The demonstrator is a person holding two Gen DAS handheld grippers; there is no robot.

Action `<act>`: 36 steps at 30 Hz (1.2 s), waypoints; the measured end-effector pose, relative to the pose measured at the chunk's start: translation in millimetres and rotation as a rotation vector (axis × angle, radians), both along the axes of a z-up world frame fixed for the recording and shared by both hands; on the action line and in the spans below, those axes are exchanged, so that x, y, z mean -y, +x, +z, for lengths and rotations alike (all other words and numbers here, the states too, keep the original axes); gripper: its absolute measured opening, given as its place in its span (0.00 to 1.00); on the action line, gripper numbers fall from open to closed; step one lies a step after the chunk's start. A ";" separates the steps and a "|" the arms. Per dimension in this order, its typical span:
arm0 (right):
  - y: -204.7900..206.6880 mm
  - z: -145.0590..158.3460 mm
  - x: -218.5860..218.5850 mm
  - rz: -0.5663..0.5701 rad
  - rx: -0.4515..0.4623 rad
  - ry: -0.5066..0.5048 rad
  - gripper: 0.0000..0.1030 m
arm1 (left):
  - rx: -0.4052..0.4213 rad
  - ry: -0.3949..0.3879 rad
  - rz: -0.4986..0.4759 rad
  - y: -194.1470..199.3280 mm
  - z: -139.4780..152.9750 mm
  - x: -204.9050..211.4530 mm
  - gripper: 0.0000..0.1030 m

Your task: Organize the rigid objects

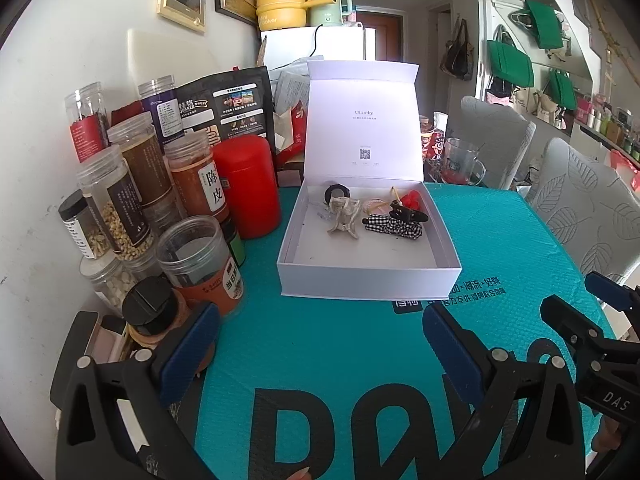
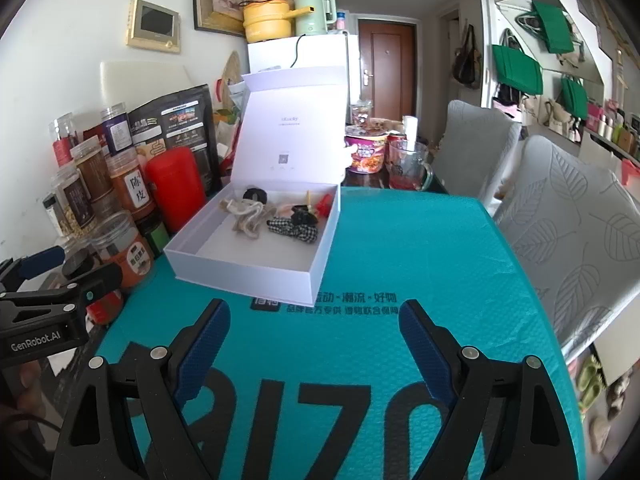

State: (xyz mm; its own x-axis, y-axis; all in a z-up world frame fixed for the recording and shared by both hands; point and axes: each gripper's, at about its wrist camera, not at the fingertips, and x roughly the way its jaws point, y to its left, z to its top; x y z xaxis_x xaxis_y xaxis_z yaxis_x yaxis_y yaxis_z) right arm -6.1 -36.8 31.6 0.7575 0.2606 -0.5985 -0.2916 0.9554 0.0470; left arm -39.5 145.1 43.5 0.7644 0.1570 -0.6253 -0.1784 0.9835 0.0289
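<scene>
A white box stood open on the teal mat that covered the worktop, set toward the mat's far left part, its hinged lid raised upright at the far side. Inside, along the box's far wall, lay a small cluster of hair accessories: a beige claw clip left of centre, a black round piece just behind it in the far left corner, a black-and-white checked scrunchie right of centre with a black clip resting on it, and a red piece near the far right corner. The near half of the box floor was bare. The left gripper hovered over the near part of the mat, its blue-padded fingers spread wide with nothing between them. The right gripper hung beside it over the mat's near edge, likewise spread and holding nothing, and each showed at the side of the other's view. Along the left edge of the worktop, just beside the box, crowded a red canister and a group of clear spice jars, with a black pouch behind them. Beyond the far edge of the mat stood a glass mug and an instant noodle cup, and two grey leaf-patterned chairs lined the right side.
</scene>
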 end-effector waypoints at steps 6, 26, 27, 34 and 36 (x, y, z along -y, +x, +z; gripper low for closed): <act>-0.8 -1.2 -1.5 0.000 -0.003 -0.005 0.85 | -0.005 -0.007 -0.014 -0.5 -1.5 2.4 1.00; -3.5 -6.1 -1.5 0.001 -0.011 -0.029 0.85 | -0.023 -0.009 -0.041 -1.8 -5.6 10.9 1.00; -3.8 -6.0 -1.3 0.001 -0.011 -0.030 0.85 | -0.024 -0.011 -0.042 -1.8 -5.8 11.1 1.00; -5.3 -5.8 0.4 -0.002 -0.012 -0.032 0.85 | -0.027 -0.006 -0.052 -2.5 -6.3 13.6 1.00; -5.0 -5.8 0.2 -0.002 -0.014 -0.033 0.85 | -0.029 -0.008 -0.055 -3.1 -6.6 14.5 1.00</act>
State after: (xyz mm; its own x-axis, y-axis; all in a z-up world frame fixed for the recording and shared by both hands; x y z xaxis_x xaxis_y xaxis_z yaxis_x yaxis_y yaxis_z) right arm -11.0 -37.1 25.9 0.7497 0.2394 -0.6170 -0.2893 0.9570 0.0198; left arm -42.6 130.6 36.9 0.7530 0.1105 -0.6486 -0.1234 0.9920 0.0257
